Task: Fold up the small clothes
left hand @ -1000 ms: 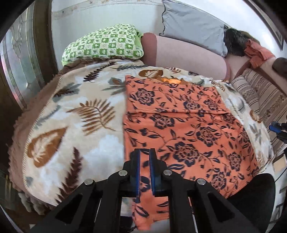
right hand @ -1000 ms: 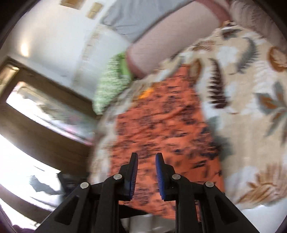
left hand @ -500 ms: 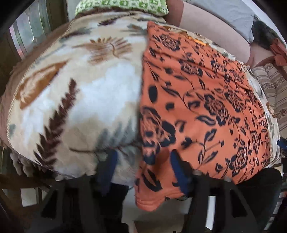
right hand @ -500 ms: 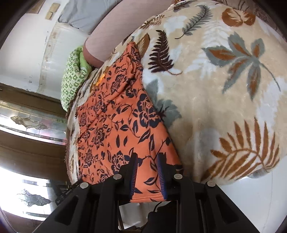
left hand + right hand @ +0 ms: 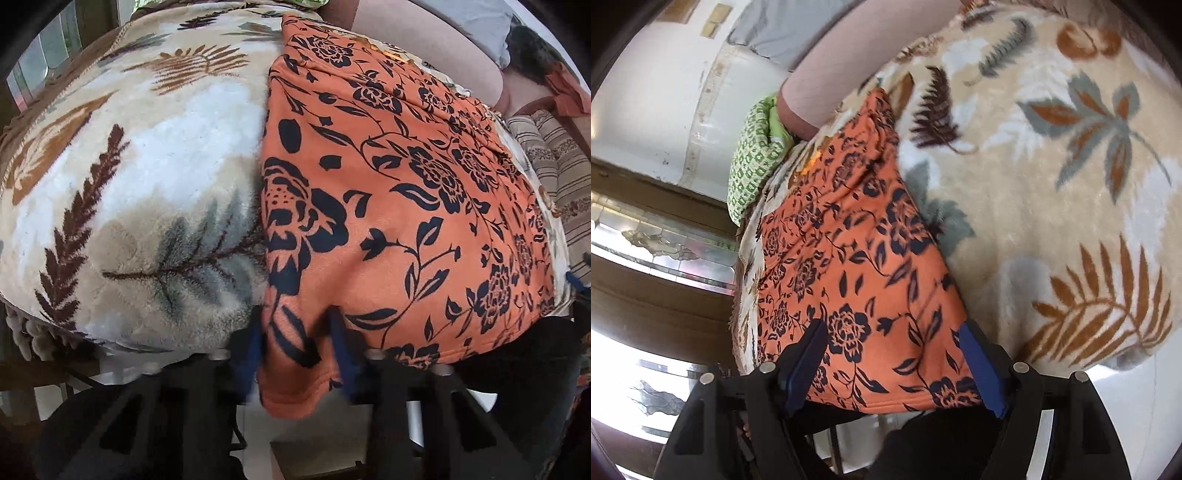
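The orange floral garment lies spread flat on the leaf-patterned blanket, its near hem hanging over the blanket's front edge toward me. In my left wrist view, the left gripper sits at six o'clock, with a hanging corner of the hem between its blue pads; the jaws are closing on that corner, but motion blur keeps me from saying whether the pads already press the cloth. In my right wrist view, the right gripper also sits at six o'clock, its jaws opening and standing wide, one blue pad at seven o'clock and the other at five o'clock, straddling the other near corner of the garment without pinching it. Past the hem, the orange cloth runs away from me in a long strip: toward twelve o'clock in the left view, toward eleven o'clock in the right view. The blanket shows bare on the left side of the garment at nine o'clock in the left view, and at two o'clock in the right view. Farther off, a green checked pillow rests at the blanket's far end, just beside a pinkish bolster, with a grey cushion beyond that against the white wall.
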A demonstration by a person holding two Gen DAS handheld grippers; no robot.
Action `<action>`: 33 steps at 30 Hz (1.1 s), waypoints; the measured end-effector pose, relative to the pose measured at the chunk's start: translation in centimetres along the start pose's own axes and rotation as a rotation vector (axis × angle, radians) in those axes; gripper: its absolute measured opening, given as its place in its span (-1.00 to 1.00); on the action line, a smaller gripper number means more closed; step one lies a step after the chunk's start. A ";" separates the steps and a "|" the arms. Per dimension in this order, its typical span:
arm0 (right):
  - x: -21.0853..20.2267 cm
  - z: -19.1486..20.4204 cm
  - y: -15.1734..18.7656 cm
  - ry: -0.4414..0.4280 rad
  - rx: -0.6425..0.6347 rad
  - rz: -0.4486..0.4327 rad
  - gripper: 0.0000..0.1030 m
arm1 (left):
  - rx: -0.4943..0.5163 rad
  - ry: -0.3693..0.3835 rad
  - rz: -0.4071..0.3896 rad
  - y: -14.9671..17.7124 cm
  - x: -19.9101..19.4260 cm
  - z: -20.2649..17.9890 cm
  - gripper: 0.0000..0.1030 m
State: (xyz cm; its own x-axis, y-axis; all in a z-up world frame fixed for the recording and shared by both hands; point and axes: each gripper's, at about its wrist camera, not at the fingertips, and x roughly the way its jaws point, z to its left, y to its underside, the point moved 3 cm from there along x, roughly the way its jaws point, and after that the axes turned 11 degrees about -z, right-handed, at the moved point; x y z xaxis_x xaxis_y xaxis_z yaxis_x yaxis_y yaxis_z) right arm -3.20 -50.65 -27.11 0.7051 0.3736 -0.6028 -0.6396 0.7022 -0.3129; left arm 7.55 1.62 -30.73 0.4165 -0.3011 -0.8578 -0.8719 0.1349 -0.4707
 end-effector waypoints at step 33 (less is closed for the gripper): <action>6.8 -1.5 2.2 0.026 -0.081 0.202 0.09 | 0.028 0.153 -0.024 -1.4 0.3 -1.9 -0.72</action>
State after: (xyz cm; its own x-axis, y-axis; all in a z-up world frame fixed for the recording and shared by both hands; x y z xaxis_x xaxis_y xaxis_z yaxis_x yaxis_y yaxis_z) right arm -0.26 -47.46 -32.98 0.5530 0.4850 -0.6775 -0.7902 0.5631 -0.2419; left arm 8.37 -0.48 -29.97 0.3909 -0.4450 -0.8057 -0.8537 0.1520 -0.4981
